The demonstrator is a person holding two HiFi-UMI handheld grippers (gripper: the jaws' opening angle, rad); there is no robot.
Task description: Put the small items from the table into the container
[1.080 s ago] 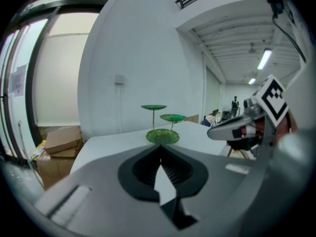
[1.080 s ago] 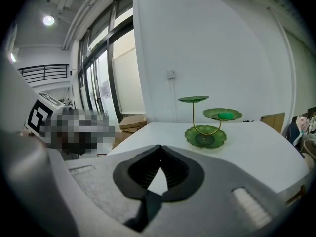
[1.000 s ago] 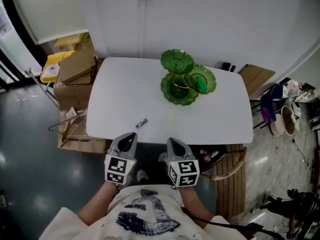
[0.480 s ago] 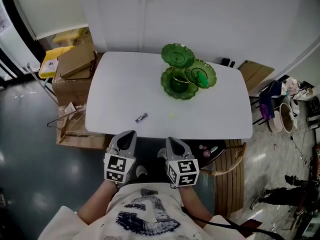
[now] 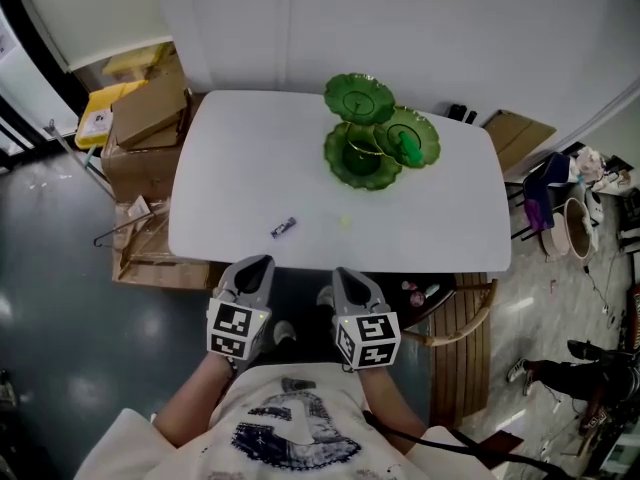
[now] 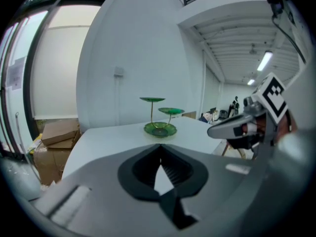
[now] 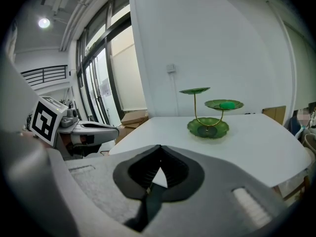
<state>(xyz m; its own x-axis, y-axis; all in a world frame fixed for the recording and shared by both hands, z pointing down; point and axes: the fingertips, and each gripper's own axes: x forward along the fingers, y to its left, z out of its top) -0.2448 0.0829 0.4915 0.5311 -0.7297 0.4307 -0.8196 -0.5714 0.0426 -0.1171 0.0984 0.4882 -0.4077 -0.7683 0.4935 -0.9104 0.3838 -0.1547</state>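
Find left tongs [image 5: 256,268] and right tongs [image 5: 345,274] side by side, just short of the near edge of the counter [image 5: 230,168], each pressed fully together with nothing between.

Log small wrapped piece [image 5: 283,228] lying flat on the counter a little ahead of the left tongs, slightly toward the right tongs.

Note pale yellowish bit [image 5: 345,224] straight ahead of the right tongs, about as far out; too small to identify.

Place green tiered dish [image 5: 338,171] well beyond both, ahead of the right tongs, with a green piece [image 5: 404,152] already on its side tier.

Judge wrapped piece light and thin, probably crinkly and slick in its wrapper; expect sliding on the smooth top if nudged. Suggest pinching across the short width at mid-length, tips kept low to the surface.

Treat dish as likely glass or glazed, on a thin stem: set pieces down gently, avoid knocking the tiers.
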